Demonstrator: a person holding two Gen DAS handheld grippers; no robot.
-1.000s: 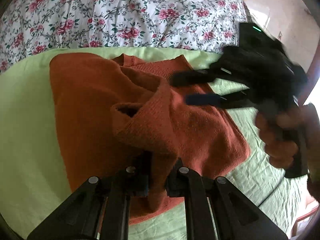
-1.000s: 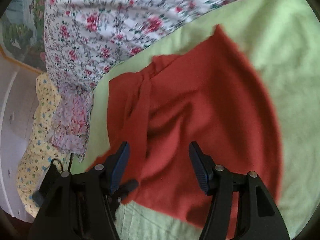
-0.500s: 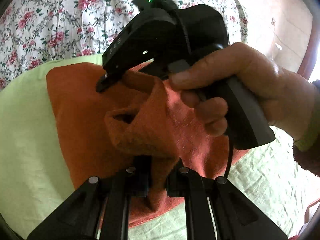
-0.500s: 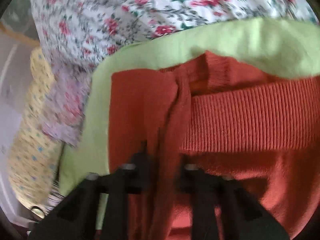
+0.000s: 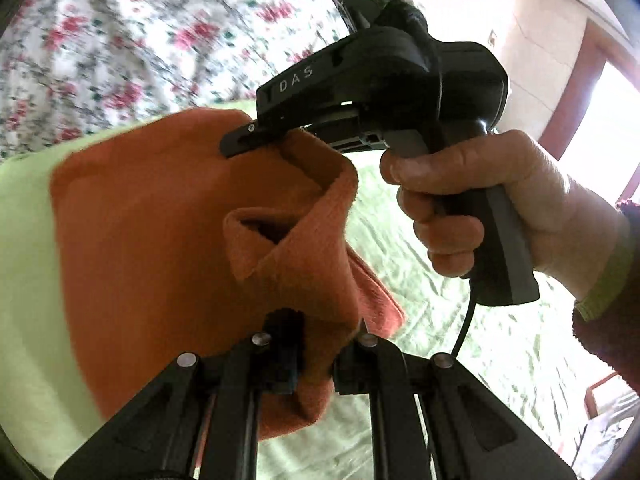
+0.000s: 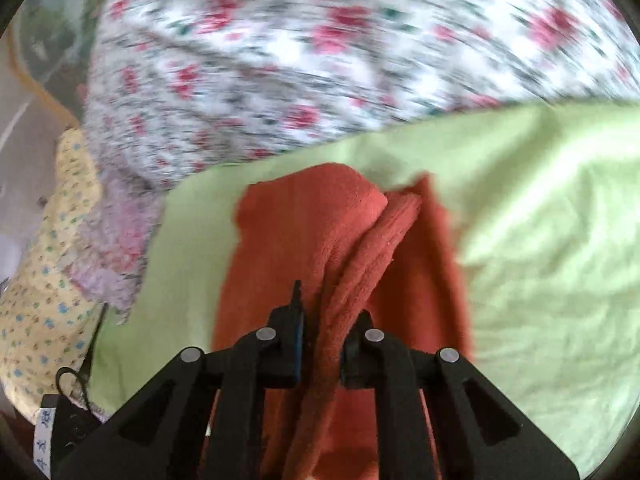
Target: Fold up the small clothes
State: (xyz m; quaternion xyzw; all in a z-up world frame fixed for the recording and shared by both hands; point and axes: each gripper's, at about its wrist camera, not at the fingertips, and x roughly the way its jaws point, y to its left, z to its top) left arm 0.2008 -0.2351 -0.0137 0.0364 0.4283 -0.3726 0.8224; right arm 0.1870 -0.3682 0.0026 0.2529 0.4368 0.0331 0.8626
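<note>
Orange knit sweater (image 5: 152, 216) is partly lifted off the light green sheet (image 5: 24, 280), pinched at two spots, rest of it draping down onto the sheet.

Left gripper (image 5: 314, 354): jaws clamped on a bunched fold at the near edge of the sweater; a cuff-like opening in the knit sits just above the grip.

Right gripper (image 6: 320, 344): jaws just closed, now clenched on a thick ribbed fold that runs up between the fingers (image 6: 290, 344). In the left wrist view the same right gripper (image 5: 240, 144) comes in from the right, tip buried in the sweater's upper edge, held by the person's right hand (image 5: 480, 200); dark red sleeve with a green cuff (image 5: 608, 280) at the wrist. Green indicator lights on top of the tool, black cable (image 5: 464, 328) hanging from the handle.

Surface: green sheet is wrinkled, covers the whole work area, sunlit on the right side in the left wrist view. Behind it a white quilt with red flowers (image 6: 320, 60), heavily motion-blurred in both views.

Room, right wrist view, left edge: a yellow cloth with small blue print (image 6: 44, 280) and a pale lilac floral piece (image 6: 116, 248) bunched beside the sheet's edge; pale wall or furniture beyond, too blurred to tell.

Room, left wrist view, upper right: pale wall (image 5: 500, 12), dark red-brown wooden frame (image 5: 576, 92) around a blown-out bright opening.
</note>
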